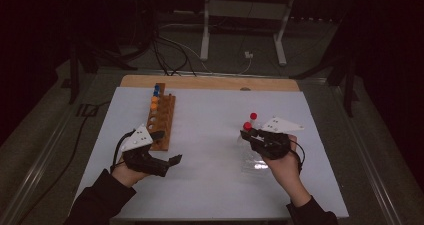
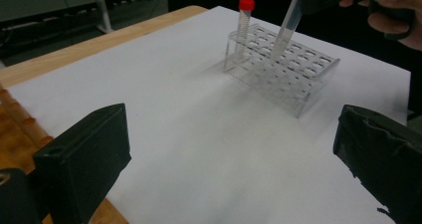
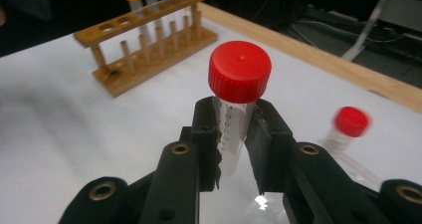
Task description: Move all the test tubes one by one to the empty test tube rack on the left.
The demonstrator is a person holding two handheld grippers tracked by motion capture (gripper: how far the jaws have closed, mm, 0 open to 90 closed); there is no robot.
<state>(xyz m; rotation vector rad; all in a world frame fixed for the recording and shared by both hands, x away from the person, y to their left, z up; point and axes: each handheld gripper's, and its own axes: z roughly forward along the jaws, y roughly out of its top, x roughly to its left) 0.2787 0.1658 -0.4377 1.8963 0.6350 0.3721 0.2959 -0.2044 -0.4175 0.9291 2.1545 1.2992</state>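
Red-capped tube [image 3: 234, 109] clamped just below its cap in right claw [image 3: 233, 134], tip over clear rack [image 2: 283, 69] on white surface [image 1: 210, 150]. Likely light, rigid, slippery plastic; best gripped high on the barrel. Left claw [image 2: 224, 154] wide, empty, near wooden rack [image 1: 162, 120].

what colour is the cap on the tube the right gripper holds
Red cap, clearest in the right gripper view.

Brown wooden tube rack [image 1: 162, 116] at table's left, orange- and blue-capped tubes [image 1: 155, 96] in its far holes. Clear plastic rack [image 2: 283, 67] at right, well apart. One red-capped tube [image 2: 244, 20] upright in clear rack's far corner; 2nd red-capped tube [image 3: 237, 104] above rack, w/ tip just over hole.
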